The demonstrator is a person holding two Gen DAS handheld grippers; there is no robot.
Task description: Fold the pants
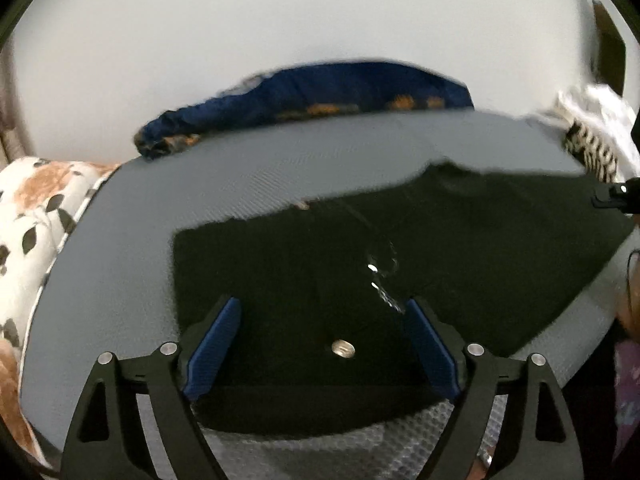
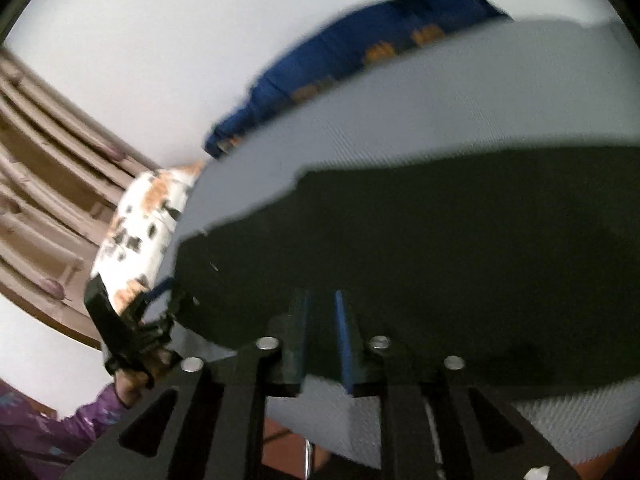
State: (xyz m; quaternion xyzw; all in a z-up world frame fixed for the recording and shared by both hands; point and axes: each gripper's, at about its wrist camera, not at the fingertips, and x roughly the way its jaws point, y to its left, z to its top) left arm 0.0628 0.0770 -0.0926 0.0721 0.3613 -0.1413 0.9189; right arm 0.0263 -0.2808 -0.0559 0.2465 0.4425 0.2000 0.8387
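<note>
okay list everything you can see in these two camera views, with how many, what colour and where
pants: one, black, spread flat on the grey surface, metal button near the waistband at the near edge
grey surface: one, grey, textured, under the pants
blue cloth: one, dark blue with orange marks, at the far edge of the grey surface
patterned bedding: one, white with orange and dark spots, left of the grey surface
striped fabric: one, white with dark stripes, far right edge
wall: white, behind everything
left gripper: one, black with blue pads, jaws wide apart above the waistband
right gripper: one, black with blue pads, jaws narrowly apart over the pants' near edge, nothing visibly pinched
sleeve: one, purple patterned, lower left of the right wrist view
</note>
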